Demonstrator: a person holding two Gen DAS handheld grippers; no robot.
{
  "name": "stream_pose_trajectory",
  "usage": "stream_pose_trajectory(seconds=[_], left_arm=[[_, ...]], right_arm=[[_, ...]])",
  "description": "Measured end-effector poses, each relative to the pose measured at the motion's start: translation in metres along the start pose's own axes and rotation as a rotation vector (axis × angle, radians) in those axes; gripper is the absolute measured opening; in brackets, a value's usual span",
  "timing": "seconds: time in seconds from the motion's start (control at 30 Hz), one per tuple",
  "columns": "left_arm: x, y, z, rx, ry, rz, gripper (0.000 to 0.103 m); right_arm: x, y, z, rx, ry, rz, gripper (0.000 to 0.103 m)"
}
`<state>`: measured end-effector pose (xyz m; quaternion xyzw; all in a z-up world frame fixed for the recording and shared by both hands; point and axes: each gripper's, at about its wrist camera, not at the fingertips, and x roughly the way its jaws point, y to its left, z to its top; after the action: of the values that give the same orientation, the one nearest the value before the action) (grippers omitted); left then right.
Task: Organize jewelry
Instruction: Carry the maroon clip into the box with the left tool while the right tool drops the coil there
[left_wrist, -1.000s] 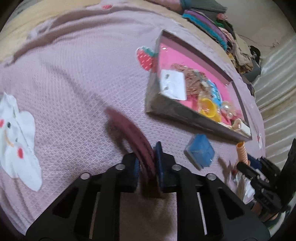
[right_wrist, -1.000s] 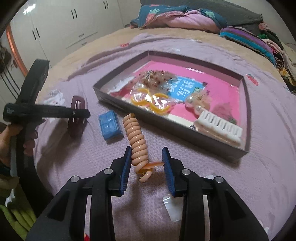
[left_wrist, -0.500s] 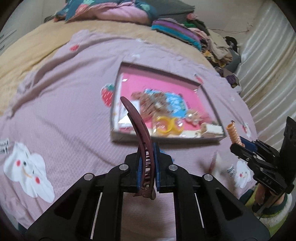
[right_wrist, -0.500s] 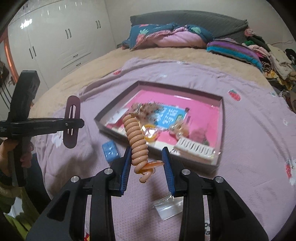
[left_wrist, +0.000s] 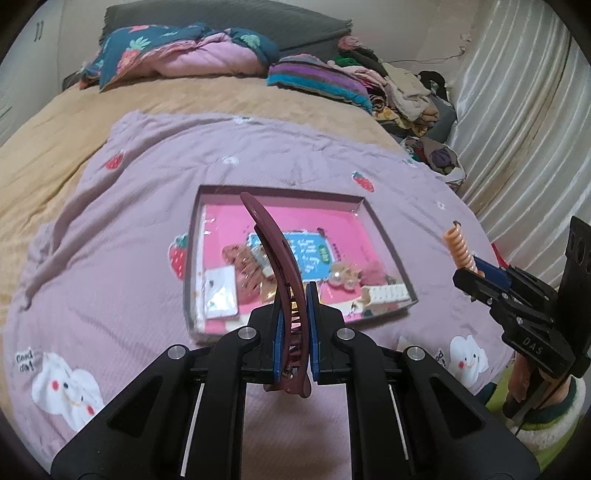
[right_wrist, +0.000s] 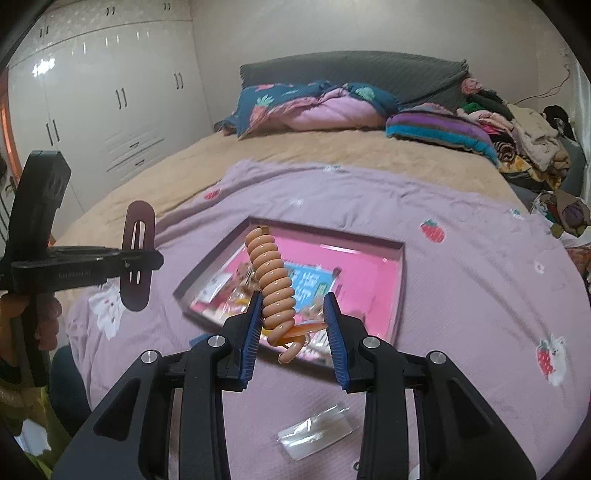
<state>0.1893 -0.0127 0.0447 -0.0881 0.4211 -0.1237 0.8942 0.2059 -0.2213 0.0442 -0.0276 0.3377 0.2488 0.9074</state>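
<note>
My left gripper (left_wrist: 293, 325) is shut on a curved maroon hair clip (left_wrist: 275, 251) and holds it upright in the air, in front of the pink-lined tray (left_wrist: 280, 194). The clip also shows in the right wrist view (right_wrist: 137, 254). My right gripper (right_wrist: 293, 325) holds an orange spiral hair tie (right_wrist: 272, 284) upright between its fingers, above the near edge of the tray (right_wrist: 400, 266). The tie also shows in the left wrist view (left_wrist: 460, 251). The tray holds several hair accessories and packets.
The tray lies on a lilac blanket (left_wrist: 110, 240) over a bed. A clear plastic packet (right_wrist: 317, 430) lies on the blanket near my right gripper. Pillows and folded clothes (left_wrist: 321, 79) are piled at the bed's far end. A white wardrobe (right_wrist: 103, 110) stands at the left.
Both grippers have risen and tilted up from the blanket, carrying the clip and the hair tie. The tray now looks farther off and lower in both views.
</note>
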Motion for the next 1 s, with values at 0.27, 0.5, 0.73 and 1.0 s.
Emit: stream_pose_trajectory(seconds=[0.27, 0.5, 0.73, 1.0], left_arm=[[0.005, -0.021, 0.018, 0.045, -0.011, -0.023, 0.004], [0.014, -0.034, 0.03, 0.079, -0.01, -0.039, 0.004], [0.032, -0.04, 0.036, 0.086, 0.009, -0.052, 0.004], [0.064, -0.042, 0.036, 0.081, 0.057, -0.066, 0.004]], right_arm=[[-0.01, -0.011, 0.017, 0.024, -0.046, -0.024, 0.032], [-0.013, -0.021, 0.031, 0.041, -0.071, -0.044, 0.032], [-0.001, -0.035, 0.036, 0.069, -0.058, -0.078, 0.032], [0.02, -0.054, 0.029, 0.109, -0.02, -0.103, 0.032]])
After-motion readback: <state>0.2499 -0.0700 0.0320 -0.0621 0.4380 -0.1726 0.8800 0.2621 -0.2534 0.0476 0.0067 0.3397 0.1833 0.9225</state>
